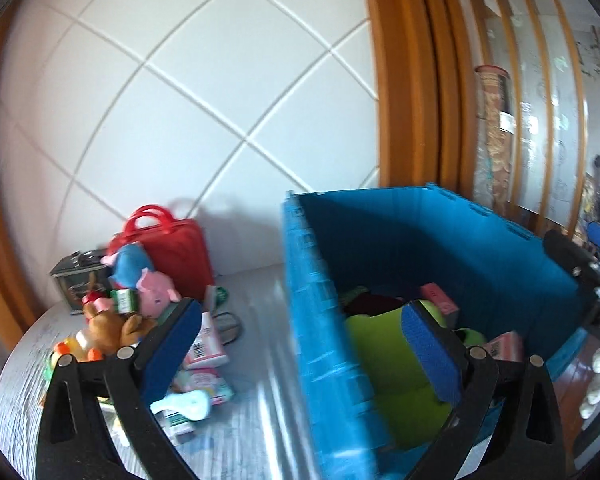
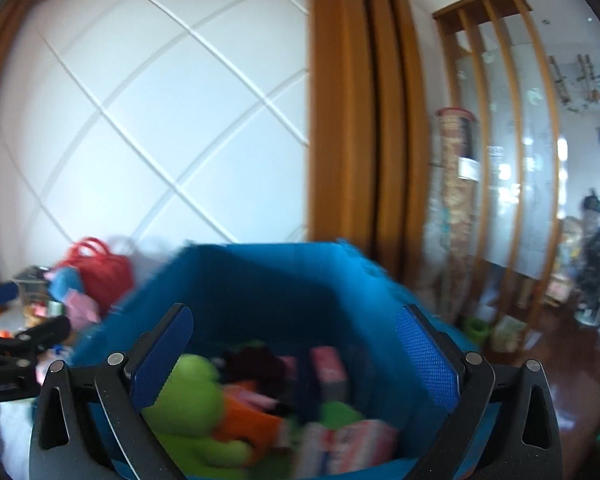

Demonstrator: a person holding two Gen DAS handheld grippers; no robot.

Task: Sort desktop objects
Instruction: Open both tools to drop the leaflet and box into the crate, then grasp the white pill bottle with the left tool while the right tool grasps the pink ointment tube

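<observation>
Unsorted lot: plush toys (image 1: pixel 140 296) and small cartons (image 1: pixel 208 346), heaped on the table just left of the blue crate (image 1: pixel 320 320); the plush is probably light, soft and squashable, best pinched across the body, the cartons light, stiff and likely slick, best taken across their short sides. Cartons lie flat, long axes mixed, roughly towards the crate. Left gripper (image 1: pixel 300 348) straddles the crate's near-left wall; right gripper (image 2: pixel 296 356) sits above its contents; both have jaws spread wide and hold nothing.
</observation>
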